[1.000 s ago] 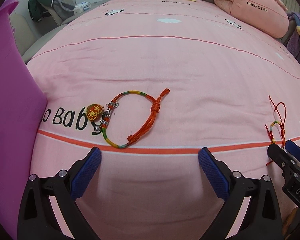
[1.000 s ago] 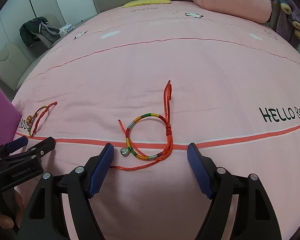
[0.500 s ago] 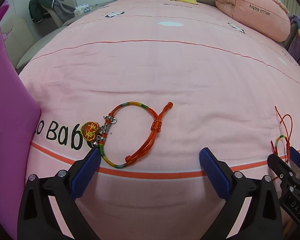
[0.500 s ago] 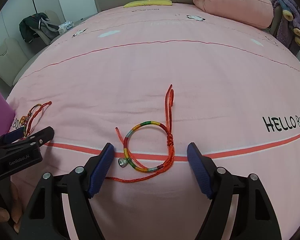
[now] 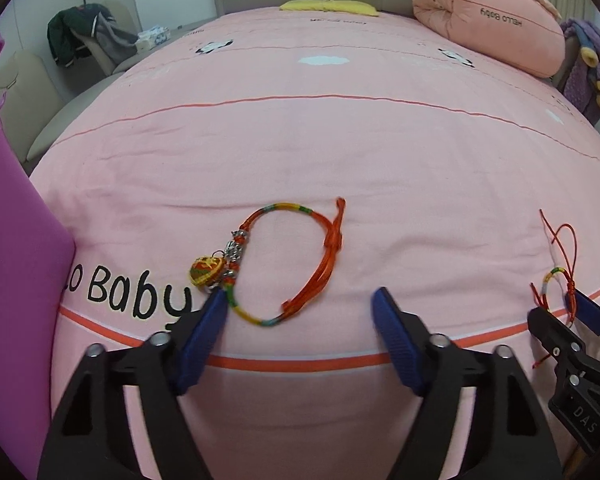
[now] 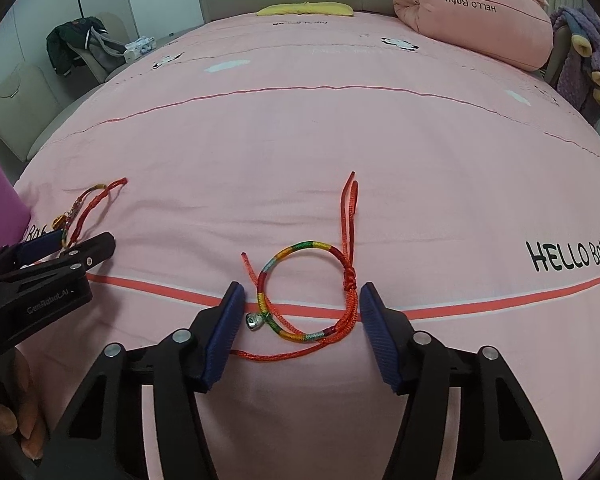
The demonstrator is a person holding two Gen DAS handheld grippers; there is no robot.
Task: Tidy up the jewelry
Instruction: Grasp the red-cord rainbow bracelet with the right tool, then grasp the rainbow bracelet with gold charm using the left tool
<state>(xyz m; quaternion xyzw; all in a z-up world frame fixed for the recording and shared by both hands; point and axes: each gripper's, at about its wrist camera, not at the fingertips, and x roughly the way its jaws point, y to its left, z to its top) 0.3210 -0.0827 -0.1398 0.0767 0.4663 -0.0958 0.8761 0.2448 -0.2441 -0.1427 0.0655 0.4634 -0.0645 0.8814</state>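
Both grippers are closing over the pink bedsheet [image 5: 300, 152], nothing pinched yet. Left gripper [image 5: 300, 304] is narrowing around a red cord bracelet [image 5: 300, 256] with rainbow braid, silver beads and a round yellow charm [image 5: 205, 270] touching its left fingertip. Right gripper [image 6: 302, 300] is flanking a rainbow-braided bracelet [image 6: 308, 292] carrying a small silver bell [image 6: 253, 321]. Purple fabric [image 5: 8, 260] is lying just left.

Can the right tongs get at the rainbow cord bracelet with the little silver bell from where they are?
Probably yes. The right tongs already straddle the rainbow cord bracelet with the silver bell on the pink bedsheet, jaws closing, pads not yet pressing. Nothing lies between.
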